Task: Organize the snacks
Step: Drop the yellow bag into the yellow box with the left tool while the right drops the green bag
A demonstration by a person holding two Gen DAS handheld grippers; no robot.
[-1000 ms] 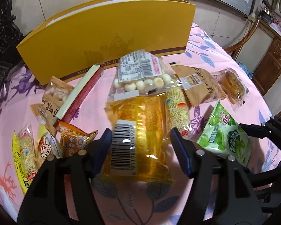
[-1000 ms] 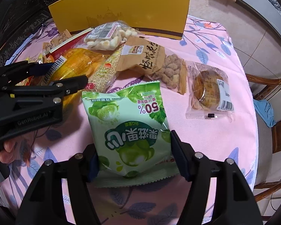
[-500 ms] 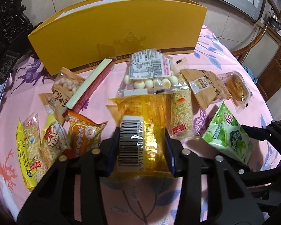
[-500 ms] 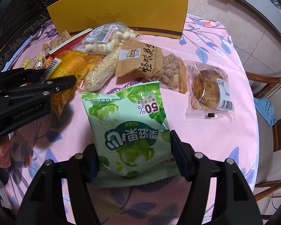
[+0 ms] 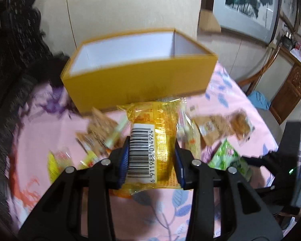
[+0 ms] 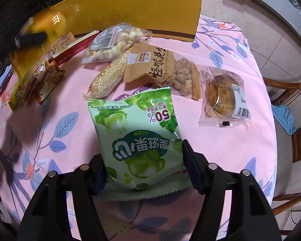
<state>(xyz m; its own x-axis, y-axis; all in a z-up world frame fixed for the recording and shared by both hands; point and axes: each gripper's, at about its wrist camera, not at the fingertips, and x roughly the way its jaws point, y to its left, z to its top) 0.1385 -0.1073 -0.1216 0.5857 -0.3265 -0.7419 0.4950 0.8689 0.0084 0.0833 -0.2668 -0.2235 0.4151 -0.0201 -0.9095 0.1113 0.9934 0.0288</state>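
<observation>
My left gripper [image 5: 151, 150] has its jaws closing, the pads pressing on both sides of a yellow snack packet [image 5: 156, 140] with a barcode label. The packet hangs clear of the table in front of the open yellow box [image 5: 140, 74], whose white inside shows. In the right wrist view that packet [image 6: 48, 24] is a blur at the upper left, before the yellow box [image 6: 140, 6]. My right gripper [image 6: 143, 166] is shut on the near end of a green fruit-candy packet [image 6: 138, 132], tilted just above the pink cloth.
On the pink flowered tablecloth [image 6: 220, 146] lie a brown nut packet [image 6: 152, 66], a wrapped cake [image 6: 222, 96], a clear bag of white balls [image 6: 114, 42], a grain bar [image 6: 110, 74] and several small packets [image 6: 34, 80] at the left. A wooden chair [image 6: 287, 88] stands at the right.
The left gripper's jaws have closed onto the yellow packet and lifted it off the table, so the box's inside now shows. The right gripper and the green packet have not moved.
</observation>
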